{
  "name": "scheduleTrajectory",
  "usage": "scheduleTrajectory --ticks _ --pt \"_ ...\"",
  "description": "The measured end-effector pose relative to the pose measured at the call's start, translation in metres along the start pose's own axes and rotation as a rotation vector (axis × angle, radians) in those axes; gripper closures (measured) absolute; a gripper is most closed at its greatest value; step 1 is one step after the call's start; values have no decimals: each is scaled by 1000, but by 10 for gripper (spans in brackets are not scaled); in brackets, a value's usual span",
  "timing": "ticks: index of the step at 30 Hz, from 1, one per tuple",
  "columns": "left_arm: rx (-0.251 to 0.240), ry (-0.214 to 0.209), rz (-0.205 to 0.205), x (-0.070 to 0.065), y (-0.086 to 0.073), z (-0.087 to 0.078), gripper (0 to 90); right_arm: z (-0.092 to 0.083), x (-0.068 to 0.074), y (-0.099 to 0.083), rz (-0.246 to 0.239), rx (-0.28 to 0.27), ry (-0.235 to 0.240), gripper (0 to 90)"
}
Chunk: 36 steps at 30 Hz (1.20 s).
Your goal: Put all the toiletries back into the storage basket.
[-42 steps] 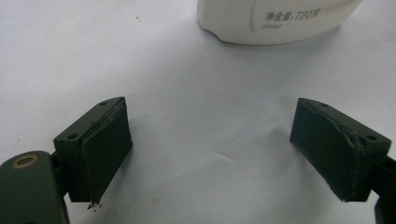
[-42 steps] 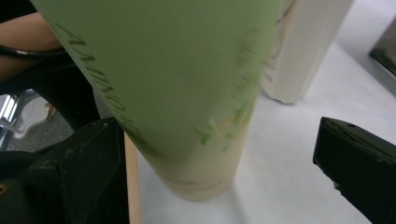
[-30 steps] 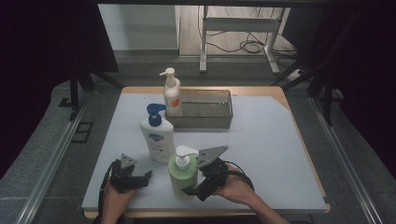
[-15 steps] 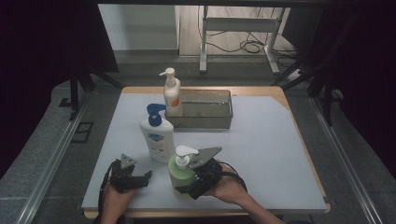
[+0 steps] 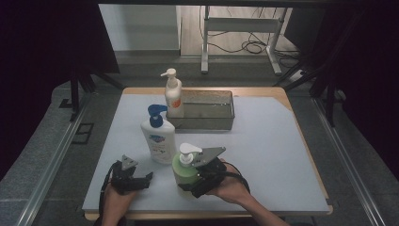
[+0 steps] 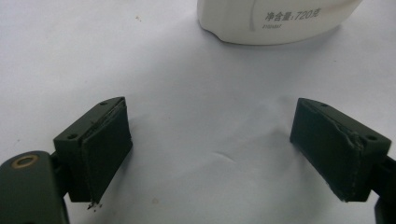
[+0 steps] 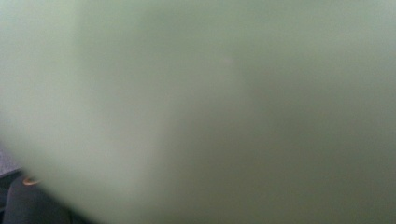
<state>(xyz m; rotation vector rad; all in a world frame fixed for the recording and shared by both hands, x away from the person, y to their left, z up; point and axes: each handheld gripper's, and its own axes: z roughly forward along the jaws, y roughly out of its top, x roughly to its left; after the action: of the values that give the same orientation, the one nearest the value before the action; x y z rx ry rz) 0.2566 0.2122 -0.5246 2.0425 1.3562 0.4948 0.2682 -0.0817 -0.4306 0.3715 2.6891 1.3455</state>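
Observation:
A green pump bottle (image 5: 184, 170) with a white pump head stands near the table's front edge. My right gripper (image 5: 189, 182) reaches it from the right. Its jaws have just been closing and now sit on the bottle's sides. In the right gripper view the green bottle (image 7: 210, 112) is pressed close up and blurred. To the left, my left gripper (image 5: 147, 178) rests low on the table, open with nothing between its fingers (image 6: 105, 149). The base of a white bottle (image 6: 275, 21) stands just beyond them.
A white bottle with a blue pump (image 5: 159, 139) stands behind the green one. Farther back, a white bottle with an orange label (image 5: 173, 96) stands against the left end of a metal tray (image 5: 221, 123). The grey table top (image 5: 268, 150) stretches right.
The right gripper has drawn in against the green bottle and its jaws have narrowed onto it. The left gripper and the other bottles have not moved.

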Motion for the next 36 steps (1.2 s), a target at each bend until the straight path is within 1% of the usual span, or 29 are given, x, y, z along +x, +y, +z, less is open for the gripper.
scheduleTrajectory --ticks 5,20,31,36 --pt "-2 -1 -1 0 0 0 119 -7 -8 2 21 -20 -27 118" --pt "1 -1 3 0 0 0 118 -18 -35 8 76 -37 -121 119" --pt "-2 0 2 0 0 0 118 -24 -61 12 138 -56 -186 119" --pt "-3 1 2 0 0 0 118 -25 -72 16 147 -56 -212 119"
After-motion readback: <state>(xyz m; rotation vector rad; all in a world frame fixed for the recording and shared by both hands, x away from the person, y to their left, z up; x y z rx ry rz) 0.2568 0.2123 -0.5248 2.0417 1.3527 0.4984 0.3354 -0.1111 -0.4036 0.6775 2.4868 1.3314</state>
